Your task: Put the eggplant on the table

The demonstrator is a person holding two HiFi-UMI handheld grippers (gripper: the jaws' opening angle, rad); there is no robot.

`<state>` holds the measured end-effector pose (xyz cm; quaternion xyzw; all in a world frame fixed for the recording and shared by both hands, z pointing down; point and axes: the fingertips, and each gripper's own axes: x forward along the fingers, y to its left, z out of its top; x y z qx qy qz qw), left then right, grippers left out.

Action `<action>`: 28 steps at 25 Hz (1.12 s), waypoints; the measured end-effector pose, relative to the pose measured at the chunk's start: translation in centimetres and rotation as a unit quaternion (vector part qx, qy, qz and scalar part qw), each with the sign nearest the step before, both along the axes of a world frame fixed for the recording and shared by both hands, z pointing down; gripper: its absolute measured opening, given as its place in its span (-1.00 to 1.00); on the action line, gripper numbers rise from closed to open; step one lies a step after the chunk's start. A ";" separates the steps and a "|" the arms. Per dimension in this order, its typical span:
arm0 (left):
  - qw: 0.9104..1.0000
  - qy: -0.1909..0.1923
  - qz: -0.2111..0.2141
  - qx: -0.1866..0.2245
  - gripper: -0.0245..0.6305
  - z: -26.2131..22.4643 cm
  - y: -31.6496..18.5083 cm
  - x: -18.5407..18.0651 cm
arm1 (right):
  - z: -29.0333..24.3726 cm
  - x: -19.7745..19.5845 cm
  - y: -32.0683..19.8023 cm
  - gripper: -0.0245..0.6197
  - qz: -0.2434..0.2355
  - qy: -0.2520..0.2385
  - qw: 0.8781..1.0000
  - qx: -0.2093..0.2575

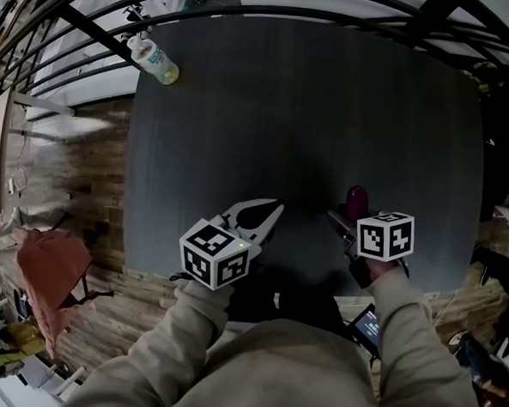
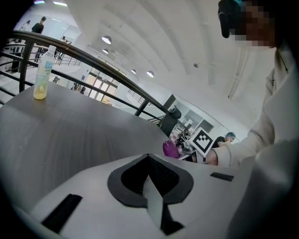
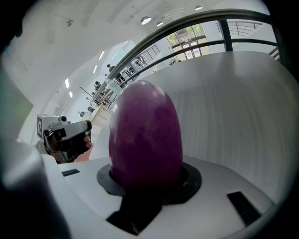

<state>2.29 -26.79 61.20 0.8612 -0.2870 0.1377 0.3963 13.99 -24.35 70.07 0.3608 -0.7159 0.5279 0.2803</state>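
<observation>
1. Nearest the person, the right gripper [image 1: 346,219] had its jaws half closed on a smooth, rounded purple eggplant [image 3: 145,135]. The pads pressed on its lower end, and its blunt tip stood out past the jaws.
2. Just to the left, the left gripper [image 1: 259,217] had its jaws brought together on nothing. It hung over the near edge of the dark grey tabletop [image 1: 311,116], apart from the eggplant.
3. The eggplant sat in the right gripper over the near part of the tabletop, a little right of the middle. No view showed whether it touched the surface; it looked to be held above it, so the placing was judged not yet done.
4. To do this step well, the right gripper would need to go down gently until the eggplant's side bore on the tabletop, and only then part its jaws. Laying the eggplant along the surface seemed safer than standing it on its tip. Being round and glossy, it would likely roll or tip if let go early or from a height.
5. The jaws should open slowly and draw straight back, so that the pads did not drag the eggplant along.
6. Farther off, a clear plastic bottle of yellowish drink [image 1: 156,61] stood at the far left corner, well apart, with a dark metal railing [image 1: 249,13] beyond. Neither seemed likely to get in the way.
</observation>
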 end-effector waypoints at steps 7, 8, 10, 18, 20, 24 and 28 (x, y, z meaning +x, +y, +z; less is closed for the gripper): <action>1.000 -0.004 -0.008 -0.012 -0.91 0.9 0.1 -1.4 | 1.8 -1.1 0.4 -0.47 -0.029 0.030 0.999 -0.013; 1.000 -0.004 -0.008 -0.014 -0.91 1.0 0.1 -1.4 | 1.9 -1.1 0.4 -0.47 -0.029 0.031 0.999 -0.015; 1.000 -0.004 -0.008 -0.016 -0.91 1.1 0.1 -1.4 | 2.2 -1.0 0.5 -0.47 -0.029 0.033 0.999 -0.019; 1.000 -0.008 -0.017 -0.024 -0.91 1.9 -0.2 -2.0 | 2.9 -1.3 -0.3 -0.46 -0.024 0.017 0.999 -0.033; 1.000 -0.008 -0.016 -0.024 -0.91 2.0 -0.1 -1.9 | 2.8 -1.4 -0.4 -0.46 -0.019 0.013 0.999 -0.033; 0.999 -0.019 -0.033 -0.019 -0.91 2.2 -0.7 -2.2 | 2.8 -1.7 -1.0 -0.46 -0.011 -0.003 0.999 -0.035; 0.999 -0.022 -0.043 -0.021 -0.91 2.7 -1.3 -2.5 | 2.9 -1.5 -1.7 -0.42 -0.006 -0.010 0.999 -0.036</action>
